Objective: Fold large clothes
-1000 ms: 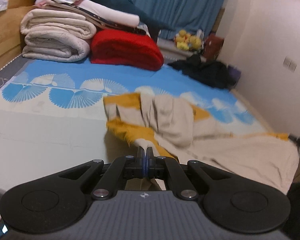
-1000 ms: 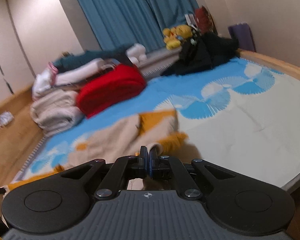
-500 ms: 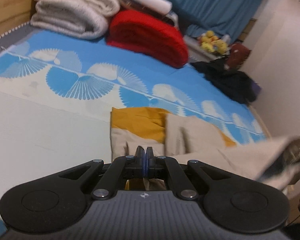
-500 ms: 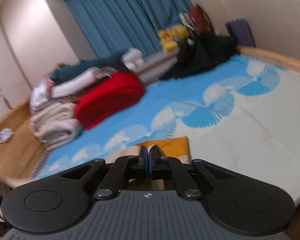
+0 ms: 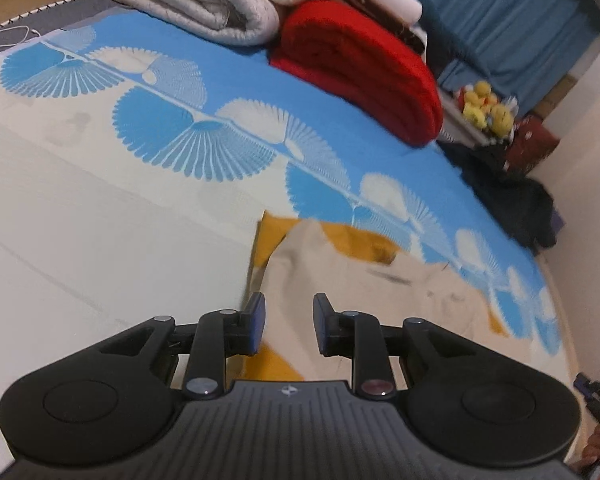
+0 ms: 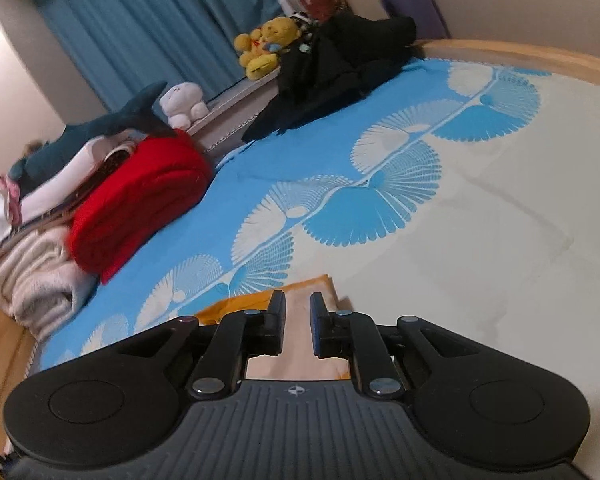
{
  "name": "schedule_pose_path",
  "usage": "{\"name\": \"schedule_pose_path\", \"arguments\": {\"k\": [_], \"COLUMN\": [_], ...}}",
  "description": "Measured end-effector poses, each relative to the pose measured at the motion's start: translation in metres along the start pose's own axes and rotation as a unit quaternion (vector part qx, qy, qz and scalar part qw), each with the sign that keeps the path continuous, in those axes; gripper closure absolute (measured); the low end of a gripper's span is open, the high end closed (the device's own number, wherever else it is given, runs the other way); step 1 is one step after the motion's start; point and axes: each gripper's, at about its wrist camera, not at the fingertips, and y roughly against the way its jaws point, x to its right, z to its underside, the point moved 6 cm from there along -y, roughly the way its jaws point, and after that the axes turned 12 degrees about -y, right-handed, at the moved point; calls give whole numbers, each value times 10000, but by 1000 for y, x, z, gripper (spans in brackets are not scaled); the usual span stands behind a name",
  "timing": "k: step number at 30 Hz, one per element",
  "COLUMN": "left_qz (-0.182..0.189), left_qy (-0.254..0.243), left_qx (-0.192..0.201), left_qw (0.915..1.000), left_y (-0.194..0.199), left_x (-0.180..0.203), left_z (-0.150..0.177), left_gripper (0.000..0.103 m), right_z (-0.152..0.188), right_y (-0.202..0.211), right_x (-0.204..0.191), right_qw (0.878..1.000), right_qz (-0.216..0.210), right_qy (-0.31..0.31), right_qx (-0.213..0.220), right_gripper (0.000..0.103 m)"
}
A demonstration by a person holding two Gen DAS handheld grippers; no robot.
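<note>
A beige garment with mustard-yellow panels [image 5: 380, 292] lies spread on the bed's blue-and-white fan-patterned sheet [image 5: 100, 208]. My left gripper [image 5: 288, 316] is open, its fingers just above the garment's near left edge and holding nothing. In the right wrist view the same garment [image 6: 296, 300] shows only as a small beige and yellow corner under my right gripper [image 6: 298, 318], which is open and empty. Most of the garment is hidden there behind the gripper body.
At the bed's far side lie a rolled red blanket [image 5: 360, 68], folded beige blankets [image 5: 212, 0], a pile of black clothes [image 6: 340, 64] and plush toys [image 6: 266, 46] before blue curtains [image 6: 152, 28]. A wooden bed frame [image 6: 540, 54] edges the right side.
Both grippers were shut on the garment and carried it forward over the bed. Now both have opened and let it go, and it lies flat.
</note>
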Motion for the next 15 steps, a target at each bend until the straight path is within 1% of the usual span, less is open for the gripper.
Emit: {"name": "schedule_pose_path", "arguments": {"k": [1, 2, 4, 5, 7, 9, 10, 13, 15], "left_qz": [-42, -111, -238, -280, -336, -375, -389, -397, -426], "left_qy": [-100, -207, -357, -410, -505, -558, -570, -575, -561], "left_qx": [-40, -123, -339, -410, -459, -489, -509, -566, -592], "left_qw": [9999, 9996, 9985, 9979, 9971, 9965, 9963, 9960, 9958], "left_y": [-2, -7, -17, -20, -25, -30, -33, -42, -47], "left_x": [1, 1, 1, 2, 4, 6, 8, 13, 16], "left_z": [4, 9, 19, 21, 23, 23, 23, 21, 20], "left_gripper": [74, 73, 73, 73, 69, 62, 61, 60, 53], "right_z": [4, 8, 19, 24, 30, 33, 35, 44, 48], "right_y": [-1, -2, -6, -9, -15, -21, -25, -40, -49], "right_x": [0, 1, 6, 9, 13, 15, 15, 15, 13], "right_qw": [9999, 9996, 9985, 9976, 9957, 9944, 9939, 9905, 9875], "right_qz": [23, 35, 89, 158, 280, 343, 371, 574, 695], "right_qy": [131, 233, 437, 505, 638, 694, 700, 787, 935], "right_qx": [-62, -123, -324, -438, -607, -715, -770, -974, -1060], "right_gripper": [82, 79, 68, 67, 66, 64, 61, 59, 59]}}
